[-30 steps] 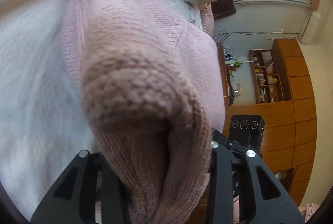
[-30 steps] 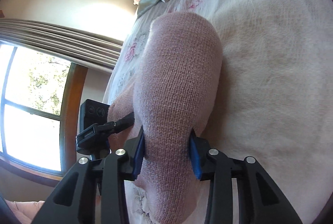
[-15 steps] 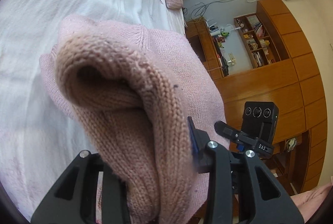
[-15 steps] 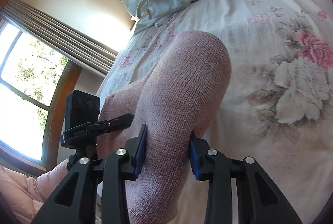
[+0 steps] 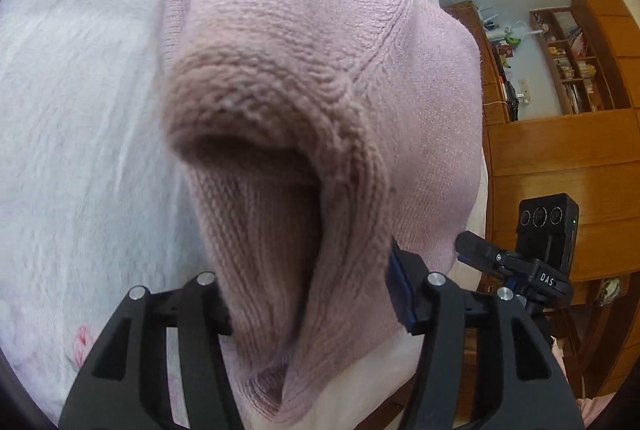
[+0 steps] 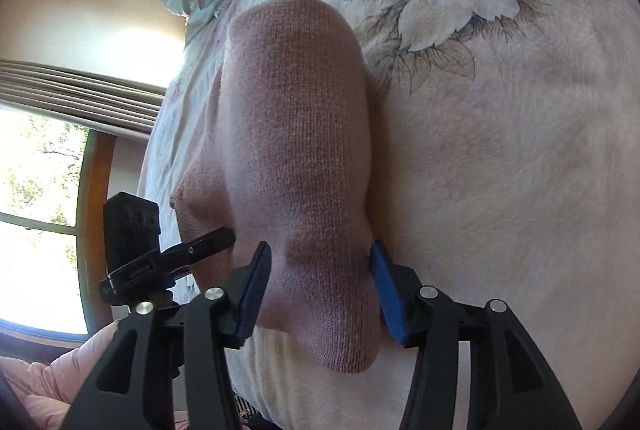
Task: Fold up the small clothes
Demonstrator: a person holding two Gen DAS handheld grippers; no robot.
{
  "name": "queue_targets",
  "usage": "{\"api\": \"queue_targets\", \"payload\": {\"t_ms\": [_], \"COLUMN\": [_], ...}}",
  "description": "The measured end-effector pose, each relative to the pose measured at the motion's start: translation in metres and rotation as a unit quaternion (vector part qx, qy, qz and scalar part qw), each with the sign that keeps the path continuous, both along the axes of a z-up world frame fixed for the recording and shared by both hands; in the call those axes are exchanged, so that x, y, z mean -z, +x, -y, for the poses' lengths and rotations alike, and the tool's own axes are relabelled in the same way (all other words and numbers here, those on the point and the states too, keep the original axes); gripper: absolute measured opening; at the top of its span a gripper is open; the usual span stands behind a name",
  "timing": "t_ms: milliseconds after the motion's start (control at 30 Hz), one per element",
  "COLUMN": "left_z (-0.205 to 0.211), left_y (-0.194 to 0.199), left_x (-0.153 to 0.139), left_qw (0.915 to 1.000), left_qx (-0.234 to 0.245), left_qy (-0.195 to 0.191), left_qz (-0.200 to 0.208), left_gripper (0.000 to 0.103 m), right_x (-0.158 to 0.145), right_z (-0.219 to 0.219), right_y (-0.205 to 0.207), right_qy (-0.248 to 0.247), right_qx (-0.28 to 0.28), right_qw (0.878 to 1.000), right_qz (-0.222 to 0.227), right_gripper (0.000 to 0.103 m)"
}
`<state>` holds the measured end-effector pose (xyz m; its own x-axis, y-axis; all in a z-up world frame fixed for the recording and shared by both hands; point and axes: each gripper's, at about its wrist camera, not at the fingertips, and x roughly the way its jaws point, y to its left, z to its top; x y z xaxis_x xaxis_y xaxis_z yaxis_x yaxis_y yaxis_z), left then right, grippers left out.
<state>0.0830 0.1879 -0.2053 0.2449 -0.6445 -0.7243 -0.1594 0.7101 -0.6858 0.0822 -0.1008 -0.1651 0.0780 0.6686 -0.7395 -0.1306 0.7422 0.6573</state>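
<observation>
Both grippers are clamped on the pink knit sweater [image 5: 304,78]: left gripper [image 5: 316,294] pinches a ribbed edge, right gripper [image 6: 316,286] has its blue pads [image 6: 252,294] pressed into a bunched fold. Garment hangs between them, low over the floral bedspread [image 6: 500,110], far end seemingly touching it. Looks like mid-fold, carrying one edge across. Next: lay held edge down onto the rest, keep both corners level, release only once flat.
</observation>
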Motion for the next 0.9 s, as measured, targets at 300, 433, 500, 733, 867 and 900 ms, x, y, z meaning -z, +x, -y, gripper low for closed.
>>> {"api": "queue_targets", "payload": {"t_ms": [300,433,500,733,867,900], "left_z": [-0.022,-0.029,-0.033,-0.037,-0.037,-0.033], "left_y": [-0.04,-0.049,-0.052,-0.059,-0.061,-0.059], "left_x": [-0.023,-0.01,-0.006,-0.002,-0.007,-0.012], "left_qw": [0.9984,0.995,0.9944,0.9923,0.9908,0.9903], "left_qx": [-0.022,-0.027,-0.035,-0.033,-0.024,-0.024], "left_qy": [0.052,0.09,0.091,0.112,0.127,0.13], "left_qz": [0.002,-0.035,-0.042,-0.04,-0.042,-0.041], "left_gripper": [0.063,0.064,0.065,0.067,0.067,0.067], "right_x": [0.024,0.029,0.022,0.023,0.02,0.018], "right_z": [-0.003,-0.001,0.0,-0.014,-0.02,-0.017], "right_y": [-0.028,-0.03,-0.03,-0.031,-0.032,-0.034], "right_qy": [0.02,0.009,0.001,-0.079,-0.094,-0.101], "right_qx": [-0.027,-0.035,-0.045,-0.064,-0.044,-0.043], "right_qw": [0.999,0.998,0.998,0.994,0.994,0.993], "right_qz": [-0.041,-0.053,-0.045,-0.033,-0.035,-0.032], "right_gripper": [0.065,0.027,0.024,0.024,0.036,0.039]}}
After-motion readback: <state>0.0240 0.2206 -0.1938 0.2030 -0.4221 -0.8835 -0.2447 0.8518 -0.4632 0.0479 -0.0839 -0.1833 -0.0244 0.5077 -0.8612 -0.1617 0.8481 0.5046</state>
